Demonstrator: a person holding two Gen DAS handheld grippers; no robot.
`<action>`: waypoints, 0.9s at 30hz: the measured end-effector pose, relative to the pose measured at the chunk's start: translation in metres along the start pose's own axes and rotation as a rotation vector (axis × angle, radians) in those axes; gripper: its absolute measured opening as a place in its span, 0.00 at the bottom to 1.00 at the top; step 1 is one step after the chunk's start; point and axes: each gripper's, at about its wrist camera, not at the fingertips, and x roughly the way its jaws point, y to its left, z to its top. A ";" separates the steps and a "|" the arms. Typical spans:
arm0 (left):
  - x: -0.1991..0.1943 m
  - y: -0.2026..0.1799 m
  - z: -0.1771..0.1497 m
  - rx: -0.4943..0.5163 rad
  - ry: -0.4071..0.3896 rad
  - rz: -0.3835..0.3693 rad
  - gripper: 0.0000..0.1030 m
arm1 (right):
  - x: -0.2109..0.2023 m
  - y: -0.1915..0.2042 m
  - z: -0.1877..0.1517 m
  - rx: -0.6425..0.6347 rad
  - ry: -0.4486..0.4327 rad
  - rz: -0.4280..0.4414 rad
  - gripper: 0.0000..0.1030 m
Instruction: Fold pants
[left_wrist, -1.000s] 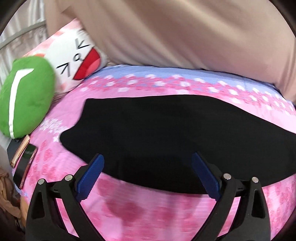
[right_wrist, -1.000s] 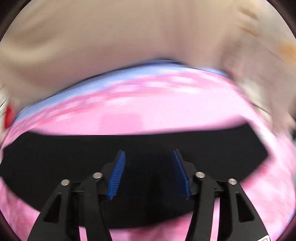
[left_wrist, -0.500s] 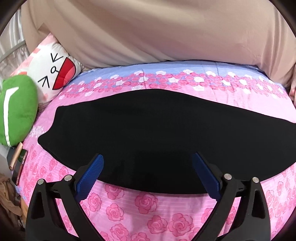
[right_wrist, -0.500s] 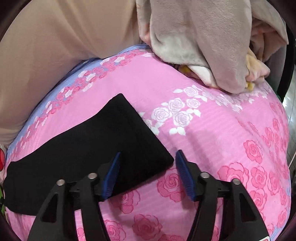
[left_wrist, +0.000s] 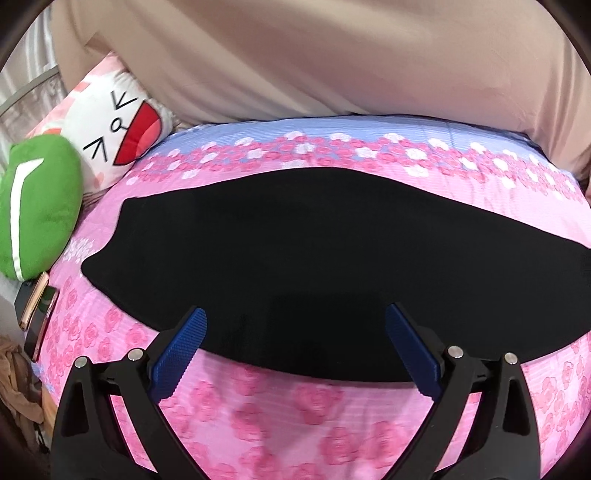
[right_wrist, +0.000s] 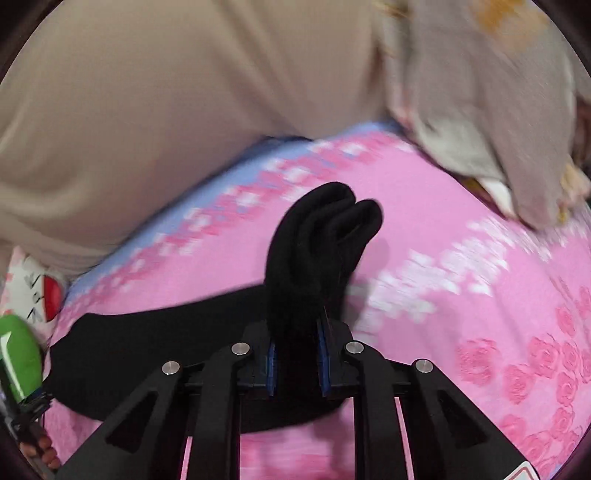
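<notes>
Right gripper (right_wrist: 295, 354) jaws just closing, clamped on bunched end of black pants (right_wrist: 317, 251), frame centre. Left gripper (left_wrist: 295, 343) jaws apart over pants' lower edge, pink bedsheet (left_wrist: 277, 417) beneath.

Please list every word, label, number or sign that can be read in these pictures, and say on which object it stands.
No readable words or numbers anywhere.
White cushion: only a drawn cartoon face, no letters.
Green cushion: a plain white stripe, no text.
Right tool: a red-edged sticker at the frame's corner, cut off, unreadable.
</notes>
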 end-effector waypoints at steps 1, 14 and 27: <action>0.001 0.007 -0.001 -0.010 0.001 0.001 0.93 | -0.003 0.022 0.003 -0.033 -0.007 0.025 0.15; 0.013 0.146 -0.033 -0.160 0.041 0.061 0.93 | 0.087 0.351 -0.089 -0.502 0.228 0.331 0.21; 0.030 0.199 -0.046 -0.274 0.065 0.052 0.92 | 0.004 0.248 -0.075 -0.359 0.070 0.138 0.69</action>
